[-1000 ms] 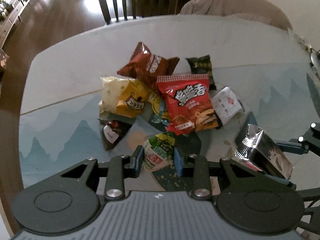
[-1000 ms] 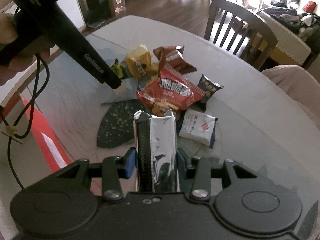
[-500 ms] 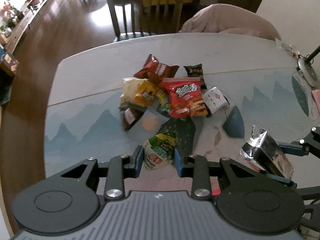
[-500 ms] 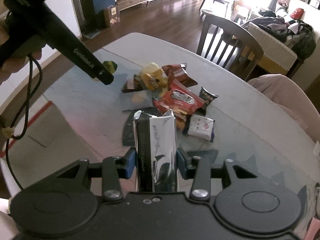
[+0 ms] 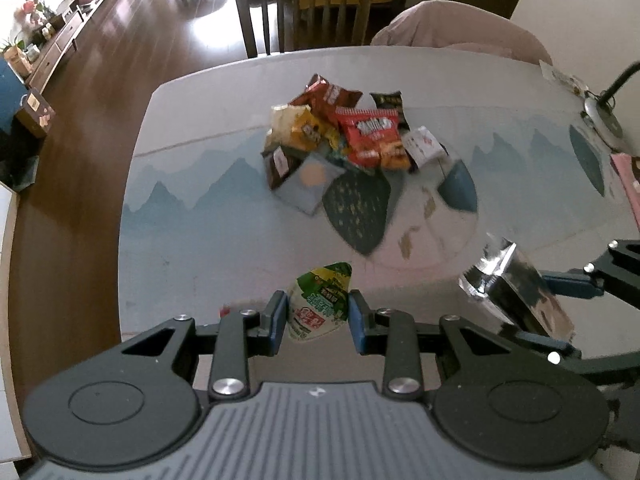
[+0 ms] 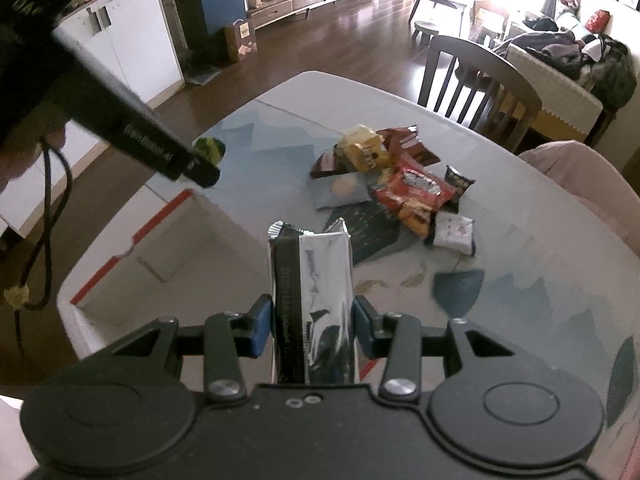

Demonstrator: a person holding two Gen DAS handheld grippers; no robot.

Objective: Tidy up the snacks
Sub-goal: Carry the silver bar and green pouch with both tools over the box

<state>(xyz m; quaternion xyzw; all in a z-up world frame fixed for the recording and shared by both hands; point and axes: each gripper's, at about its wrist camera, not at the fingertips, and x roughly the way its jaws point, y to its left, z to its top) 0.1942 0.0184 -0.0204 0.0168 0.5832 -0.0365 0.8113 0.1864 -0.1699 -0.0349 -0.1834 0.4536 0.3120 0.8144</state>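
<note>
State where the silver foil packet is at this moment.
The silver foil packet is clamped upright in the right gripper, held above the near end of the table, short of the snack pile.

The right claw [image 6: 312, 322] grips a silver packet [image 6: 316, 280] above the table [image 6: 540, 248], snack pile [image 6: 392, 176] beyond.

Green-and-white snack packet [image 5: 321, 300] clamped between blue pads, lifted clear of table. Silver foil pack [image 6: 313, 300] gripped upright, likewise aloft. Remaining snack pile [image 5: 344, 136] heaped mid-table: red, yellow, brown, black, white bags, overlapping; exact count unclear.
</note>
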